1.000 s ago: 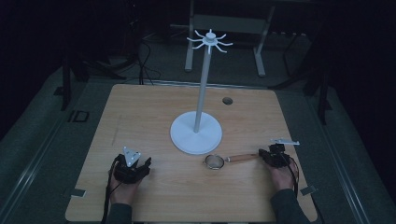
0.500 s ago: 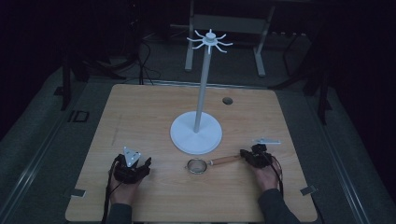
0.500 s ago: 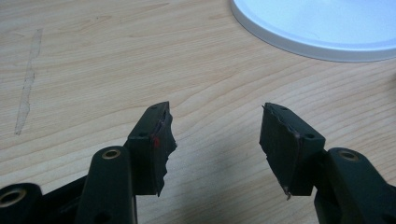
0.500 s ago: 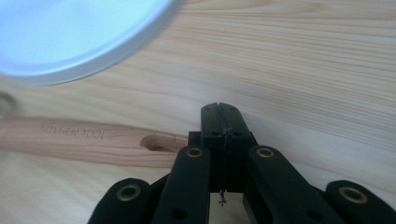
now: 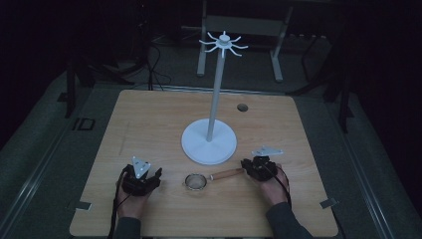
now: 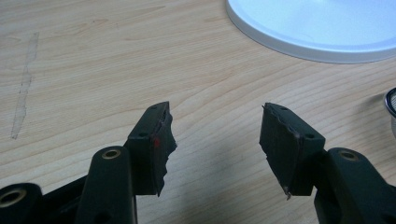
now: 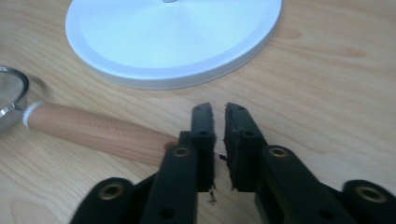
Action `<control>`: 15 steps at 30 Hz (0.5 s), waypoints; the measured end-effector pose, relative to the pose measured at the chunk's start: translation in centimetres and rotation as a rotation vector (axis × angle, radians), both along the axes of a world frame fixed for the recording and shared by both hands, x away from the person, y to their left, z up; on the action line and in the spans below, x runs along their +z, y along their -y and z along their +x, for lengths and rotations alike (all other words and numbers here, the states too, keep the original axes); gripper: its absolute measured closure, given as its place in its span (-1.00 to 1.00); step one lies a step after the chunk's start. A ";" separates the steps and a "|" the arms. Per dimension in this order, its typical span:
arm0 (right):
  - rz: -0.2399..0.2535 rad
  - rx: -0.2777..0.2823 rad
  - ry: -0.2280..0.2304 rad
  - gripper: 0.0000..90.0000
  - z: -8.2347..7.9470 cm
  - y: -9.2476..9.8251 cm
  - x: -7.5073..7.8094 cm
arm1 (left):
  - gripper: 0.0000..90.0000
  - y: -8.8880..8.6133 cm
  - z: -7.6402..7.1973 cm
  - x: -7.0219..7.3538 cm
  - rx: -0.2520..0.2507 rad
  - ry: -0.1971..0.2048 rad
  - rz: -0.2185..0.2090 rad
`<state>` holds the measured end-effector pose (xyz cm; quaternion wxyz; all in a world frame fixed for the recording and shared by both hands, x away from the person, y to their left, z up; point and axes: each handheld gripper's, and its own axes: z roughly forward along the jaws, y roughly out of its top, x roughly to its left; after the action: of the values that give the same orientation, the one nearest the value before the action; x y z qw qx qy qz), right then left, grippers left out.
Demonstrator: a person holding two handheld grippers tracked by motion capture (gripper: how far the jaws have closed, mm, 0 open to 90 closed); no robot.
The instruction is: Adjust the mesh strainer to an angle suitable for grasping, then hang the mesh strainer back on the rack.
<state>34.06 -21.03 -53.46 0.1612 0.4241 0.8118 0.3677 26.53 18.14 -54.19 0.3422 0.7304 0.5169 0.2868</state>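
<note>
A small metal strainer point(image 5: 197, 181) with a wooden handle point(image 5: 226, 174) lies on the table in front of the white stand's round base point(image 5: 209, 144). My right gripper point(image 5: 250, 167) sits at the handle's end. In the right gripper view its jaws point(image 7: 218, 112) have just been opening and stand a narrow gap apart with nothing between them. The handle point(image 7: 93, 130) lies against the outside of the left jaw, and the strainer's rim point(image 7: 9, 100) is at the far left. My left gripper point(image 5: 149, 177) rests at the front left, its jaws point(image 6: 215, 135) wide open over bare wood.
The stand's thin pole rises to a ring of hooks point(image 5: 223, 44). Its base point(image 6: 322, 28) lies just ahead of both grippers. A small round hole point(image 5: 242, 107) sits at the table's back right. A metal frame point(image 5: 239, 25) stands behind the table.
My right hand has moved left along the table's front, bringing the strainer with it toward the middle. The left hand has not moved.
</note>
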 end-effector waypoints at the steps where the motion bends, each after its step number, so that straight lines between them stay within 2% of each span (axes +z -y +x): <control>1: -0.017 0.004 0.011 0.70 -0.1 0.1 0.1 | -0.03 0.0 0.0 0.0 -0.001 -0.001 0.000; 7: -0.052 -0.007 0.048 0.42 -0.7 0.9 0.0 | -0.03 0.1 -0.1 0.2 -0.027 -0.004 -0.033; 10: -0.058 -0.047 0.047 0.27 -0.9 1.7 -0.1 | -0.01 0.4 -0.1 0.1 -0.062 -0.029 -0.051; 14: -0.089 -0.083 0.022 0.28 -1.2 2.4 0.0 | 0.03 0.9 -0.4 0.3 -0.099 -0.027 -0.048; 15: -0.093 -0.089 0.026 0.22 -1.3 2.6 0.1 | 0.04 1.0 -0.5 0.3 -0.107 -0.025 -0.050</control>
<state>32.76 -23.62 -53.40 0.2076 0.4471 0.8060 0.3276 26.06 17.11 -53.85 0.3688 0.7516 0.4884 0.2460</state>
